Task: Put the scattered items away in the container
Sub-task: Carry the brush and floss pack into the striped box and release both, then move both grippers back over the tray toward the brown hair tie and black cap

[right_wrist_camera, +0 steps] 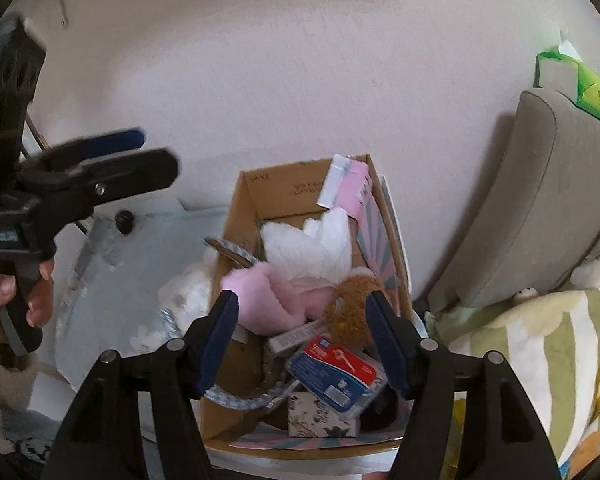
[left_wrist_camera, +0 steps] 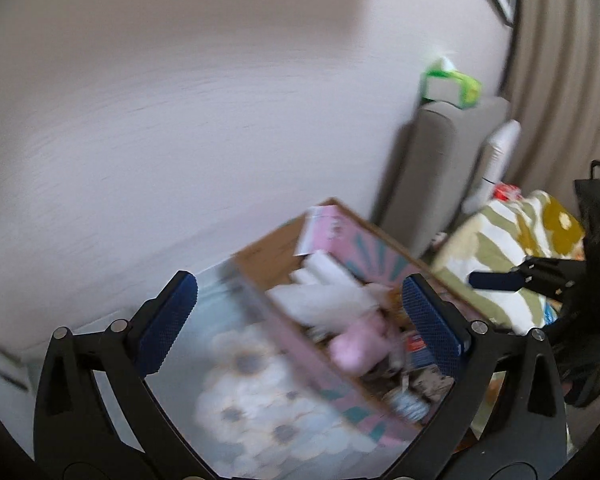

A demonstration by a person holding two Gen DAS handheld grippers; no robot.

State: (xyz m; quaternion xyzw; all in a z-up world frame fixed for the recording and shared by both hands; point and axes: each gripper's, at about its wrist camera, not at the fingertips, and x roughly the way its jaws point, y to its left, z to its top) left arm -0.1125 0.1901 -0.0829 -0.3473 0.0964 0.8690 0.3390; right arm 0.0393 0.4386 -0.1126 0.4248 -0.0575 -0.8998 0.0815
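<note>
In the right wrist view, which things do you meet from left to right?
Left tongs → cardboard box → pink plush toy → brown plush toy → grey cushion → green tissue pack.

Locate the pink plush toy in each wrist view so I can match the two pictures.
Left wrist: pink plush toy lies blurred in the cardboard box, lower centre-right, beside the right fingertip.
Right wrist: pink plush toy sits mid-frame in the cardboard box, just above the fingertips.
Shared landmark: green tissue pack atop the grey cushion.
</note>
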